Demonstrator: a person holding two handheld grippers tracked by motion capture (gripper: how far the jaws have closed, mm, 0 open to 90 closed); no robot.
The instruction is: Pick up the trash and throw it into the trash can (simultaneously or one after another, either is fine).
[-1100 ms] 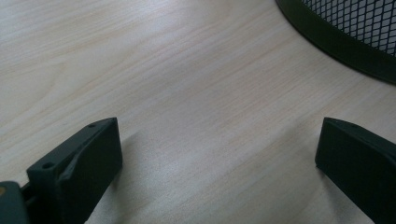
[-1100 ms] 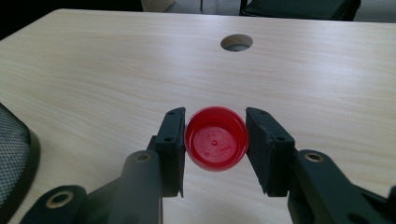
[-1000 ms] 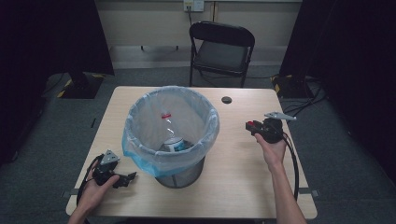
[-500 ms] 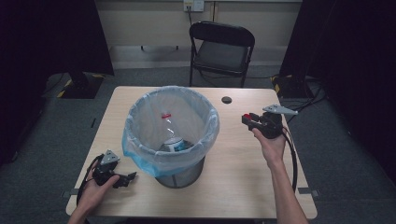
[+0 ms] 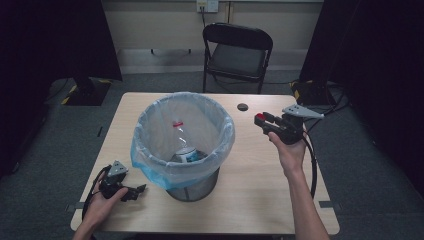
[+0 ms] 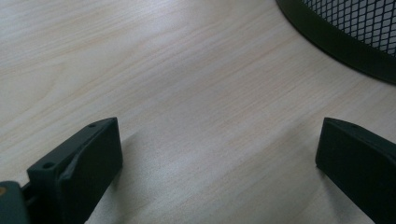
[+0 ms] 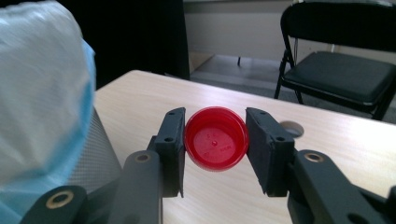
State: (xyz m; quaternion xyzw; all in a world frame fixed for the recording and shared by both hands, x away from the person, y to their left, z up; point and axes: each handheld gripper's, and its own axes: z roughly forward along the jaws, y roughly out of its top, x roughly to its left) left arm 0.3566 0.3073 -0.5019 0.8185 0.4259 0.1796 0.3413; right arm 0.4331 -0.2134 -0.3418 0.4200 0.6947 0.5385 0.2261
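Red cap (image 7: 215, 144): we grip it in the right hand-held gripper (image 5: 274, 123), beside the bin (image 5: 185, 145).
Left hand-held gripper (image 5: 131, 192): released, near the bin.
Risk: we judge a loose pinch drops the cap outside the bin.

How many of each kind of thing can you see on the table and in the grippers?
Bins: 1, the mesh bin with a blue bag.
Bottles: 1, the bottle lying inside the bin.
Red caps: 1, the cap pinched in the right gripper.
Grippers: 2, counting the open left gripper.
Total: 5
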